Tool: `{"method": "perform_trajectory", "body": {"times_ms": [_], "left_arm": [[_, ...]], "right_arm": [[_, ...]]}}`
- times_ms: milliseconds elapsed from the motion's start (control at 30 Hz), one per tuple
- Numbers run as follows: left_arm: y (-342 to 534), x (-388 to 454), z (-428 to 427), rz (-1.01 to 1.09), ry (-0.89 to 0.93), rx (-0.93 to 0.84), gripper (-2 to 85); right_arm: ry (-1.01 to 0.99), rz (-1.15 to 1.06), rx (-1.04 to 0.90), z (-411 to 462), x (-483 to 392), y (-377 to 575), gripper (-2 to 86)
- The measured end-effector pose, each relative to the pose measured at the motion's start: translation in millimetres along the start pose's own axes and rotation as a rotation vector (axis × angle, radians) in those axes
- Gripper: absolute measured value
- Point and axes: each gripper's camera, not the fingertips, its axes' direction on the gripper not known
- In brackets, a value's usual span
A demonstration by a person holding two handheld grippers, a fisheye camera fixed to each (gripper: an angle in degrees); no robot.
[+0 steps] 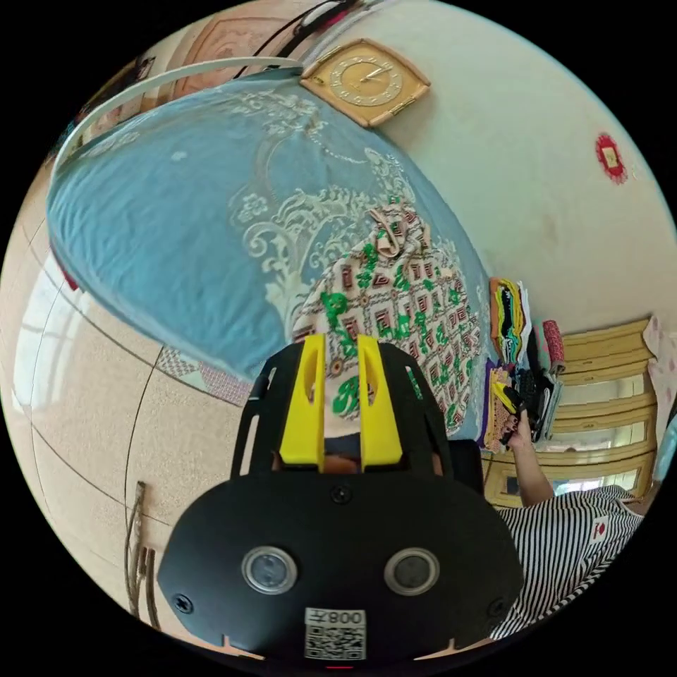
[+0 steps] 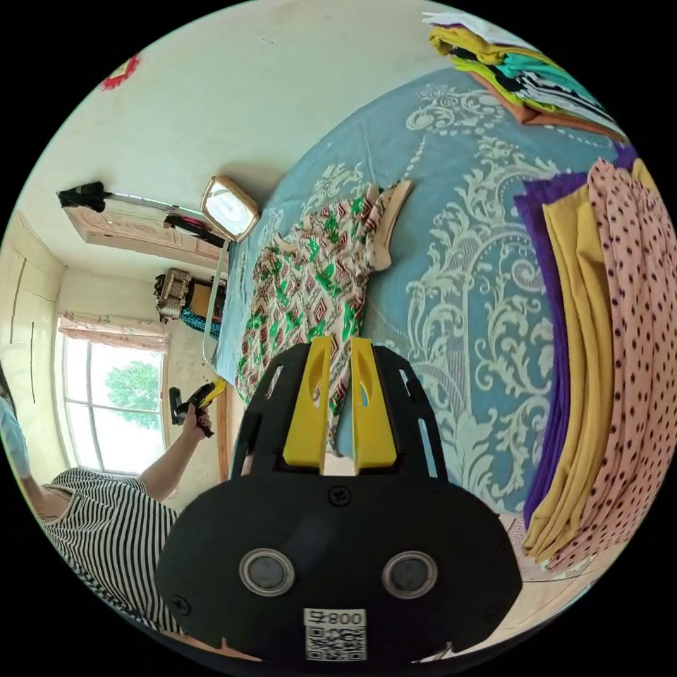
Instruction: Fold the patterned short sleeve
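in the left gripper view, the patterned short sleeve shirt is lying spread on the blue bedspread at the centre of the frame, its beige collar toward the top. the left gripper is sitting at lower centre, its yellow jaws standing narrowly apart with nothing between them, their tips over the shirt's near edge; whether they are touching it i cannot tell. at the right of the frame a hand is holding the right gripper beside stacked clothes.

in the right gripper view, the shirt is lying at centre left on the bedspread. the right gripper is showing the same narrow gap, empty, hovering by the shirt's hem. folded clothes are lying at the right, and the left gripper is showing at the lower left.
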Motion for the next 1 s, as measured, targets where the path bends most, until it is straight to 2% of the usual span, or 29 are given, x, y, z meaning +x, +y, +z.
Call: {"method": "perform_trajectory", "body": {"times_ms": [200, 333, 467, 600, 833, 1000], "left_arm": [[-117.8, 88.9, 68.6, 0.202, 0.001, -0.031, 9.3], [-177.4, 118.4, 112.7, 0.214, -0.032, -0.060, 10.1], [-221.0, 137.3, 153.1, 0.216, -0.132, -0.095, 9.7], [-233.4, 147.4, 180.7, 0.223, -0.265, -0.167, 5.0], [-219.0, 169.1, 140.2, 0.279, -0.201, -0.079, 1.7], [-198.4, 190.6, 71.9, 0.358, -0.151, 0.034, 1.3]], "right_arm": [[0.173, -0.108, 0.045, -2.1, -48.3, -100.0, 6.4], [0.325, -0.168, 0.005, 18.8, -74.1, -156.7, 7.0], [0.454, -0.175, -0.059, 51.8, -81.1, -190.3, 7.3], [0.524, -0.137, -0.080, 75.0, -78.0, -197.0, 4.0], [0.502, -0.149, -0.069, 54.4, -95.1, -180.9, 0.5], [0.416, -0.178, 0.058, -9.8, -120.4, -151.8, 0.2]]}}
